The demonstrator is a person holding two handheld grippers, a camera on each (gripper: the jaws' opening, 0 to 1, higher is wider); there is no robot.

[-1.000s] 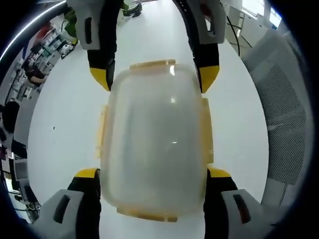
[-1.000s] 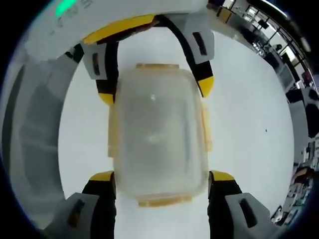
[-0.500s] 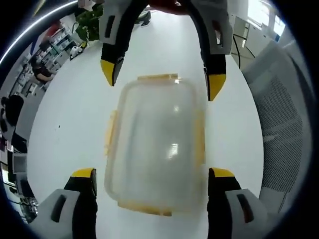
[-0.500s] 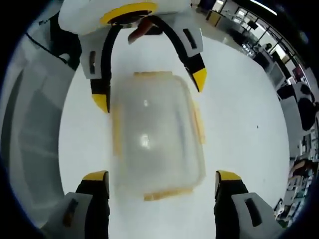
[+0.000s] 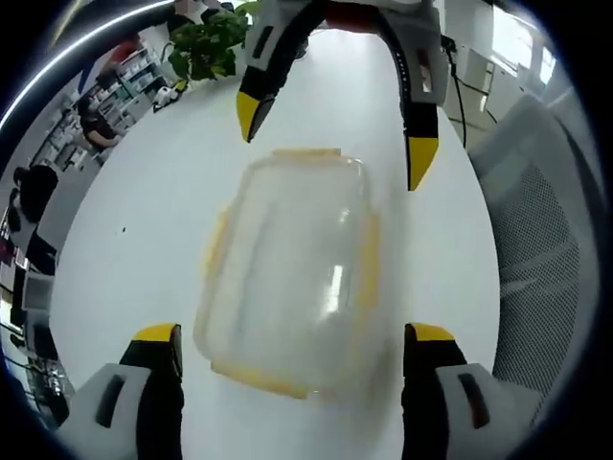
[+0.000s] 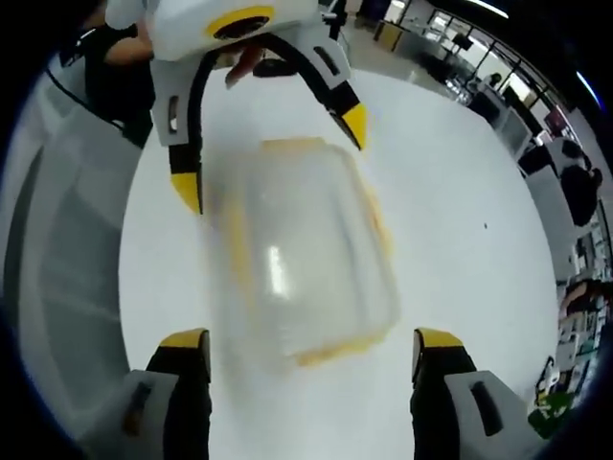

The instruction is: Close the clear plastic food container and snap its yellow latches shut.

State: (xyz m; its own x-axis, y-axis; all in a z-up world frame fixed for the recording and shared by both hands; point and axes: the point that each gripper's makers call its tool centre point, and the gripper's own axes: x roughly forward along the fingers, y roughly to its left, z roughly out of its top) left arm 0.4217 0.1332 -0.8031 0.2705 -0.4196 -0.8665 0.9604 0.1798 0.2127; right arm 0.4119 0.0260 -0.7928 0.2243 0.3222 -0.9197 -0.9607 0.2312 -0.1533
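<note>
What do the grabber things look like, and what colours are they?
Each gripper has two chunky pale grey fingers with black inner sides and bright yellow tips. Small dark slots sit on the grey parts. The left gripper, seen from the right gripper view, has a white top with a yellow ring. The right gripper has matching pointed yellow tips.

My view: plain white counter (image 5: 153,220), smooth top. Sitting directly on it, a clear rectangular plastic food container (image 5: 292,268) with yellow latches, lid on. One small dark speck (image 5: 123,229) on the surface nearby.
</note>
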